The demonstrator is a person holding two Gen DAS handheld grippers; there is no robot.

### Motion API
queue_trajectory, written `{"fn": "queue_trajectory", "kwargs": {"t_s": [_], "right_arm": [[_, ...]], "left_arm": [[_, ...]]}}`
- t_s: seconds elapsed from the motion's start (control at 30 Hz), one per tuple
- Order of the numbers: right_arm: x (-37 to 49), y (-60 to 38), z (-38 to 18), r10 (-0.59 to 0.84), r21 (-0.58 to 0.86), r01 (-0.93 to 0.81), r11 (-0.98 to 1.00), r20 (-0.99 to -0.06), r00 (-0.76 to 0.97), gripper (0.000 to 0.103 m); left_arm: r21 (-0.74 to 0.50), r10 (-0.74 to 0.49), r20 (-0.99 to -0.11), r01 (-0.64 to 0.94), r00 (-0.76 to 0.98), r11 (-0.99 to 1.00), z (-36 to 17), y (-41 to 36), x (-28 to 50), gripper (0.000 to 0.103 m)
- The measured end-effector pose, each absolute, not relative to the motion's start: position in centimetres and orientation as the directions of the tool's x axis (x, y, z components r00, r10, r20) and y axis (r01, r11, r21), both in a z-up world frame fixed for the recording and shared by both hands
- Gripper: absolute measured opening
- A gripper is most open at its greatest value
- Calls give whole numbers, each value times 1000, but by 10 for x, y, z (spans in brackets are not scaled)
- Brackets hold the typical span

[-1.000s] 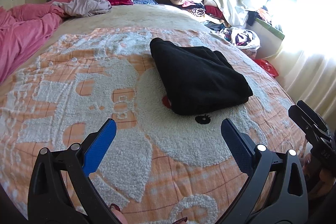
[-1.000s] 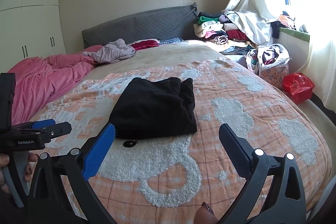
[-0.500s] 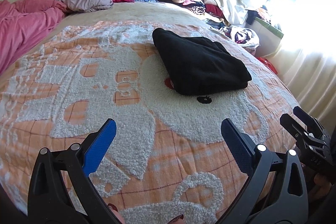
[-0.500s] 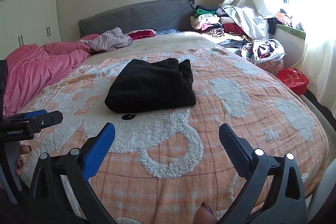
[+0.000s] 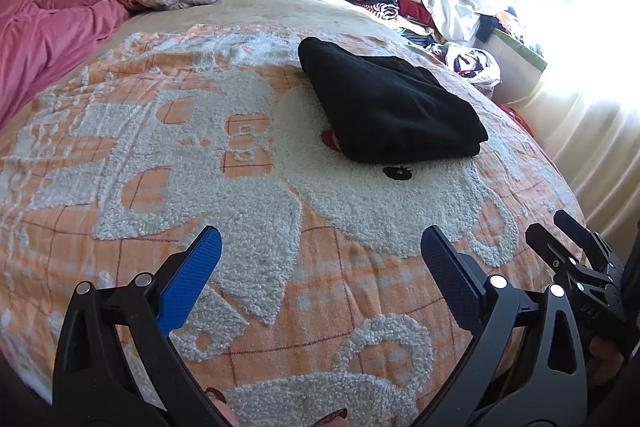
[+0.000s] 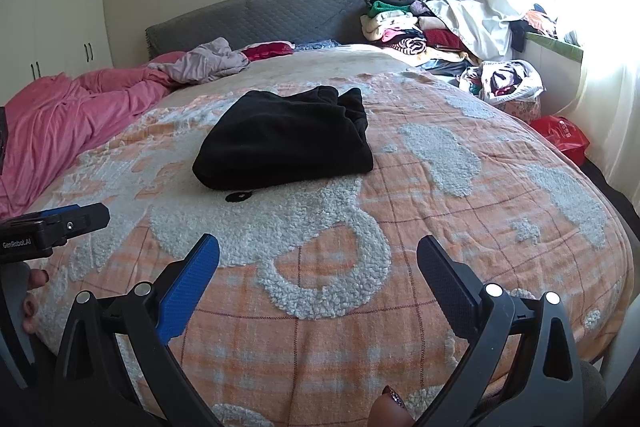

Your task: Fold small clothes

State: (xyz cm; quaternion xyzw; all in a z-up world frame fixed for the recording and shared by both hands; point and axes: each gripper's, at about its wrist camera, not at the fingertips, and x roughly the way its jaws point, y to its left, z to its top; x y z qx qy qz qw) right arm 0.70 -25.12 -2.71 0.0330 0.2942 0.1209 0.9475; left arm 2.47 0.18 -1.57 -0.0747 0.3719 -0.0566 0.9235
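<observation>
Lying folded on the orange-and-white blanket [image 5: 248, 227], the black garment [image 5: 384, 107] sits at about one o'clock in the left wrist view and twelve o'clock in the right wrist view, well apart from both tools. The left gripper [image 5: 320, 267] has its fingers spread wide and empty; the right gripper [image 6: 318, 267] likewise stands wide apart, holding nothing. The fabric looks thick, soft and limp (fleece, probably), light enough to lift but likely to sag and unfold if pinched at a single layer. A hold across the whole stacked edge nearest the grippers seems safest.
</observation>
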Motion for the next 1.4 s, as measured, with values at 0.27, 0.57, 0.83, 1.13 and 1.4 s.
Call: {"fn": "queue_trajectory", "kwargs": {"t_s": [0.27,0.57,0.83,1.13,1.4], "right_arm": [[7,-250,-29,239,123,-206,971,-543,805,99],[7,-253,-30,235,128,-198,972,-542,807,99],[8,-254,-30,236,130,-197,972,-543,806,99],[8,-255,-31,232,129,-192,973,-543,807,99],[8,-255,-30,236,132,-195,972,-543,806,99]], "left_arm": [[-168,-148,-686,43,712,985,-19,-1,25,94],[-153,-135,-696,37,705,987,-21,-2,25,94],[-156,-129,-700,26,702,987,-21,0,26,94],[-150,-124,-703,24,700,988,-21,0,26,94],[-154,-127,-702,25,700,988,-22,0,26,94]]}}
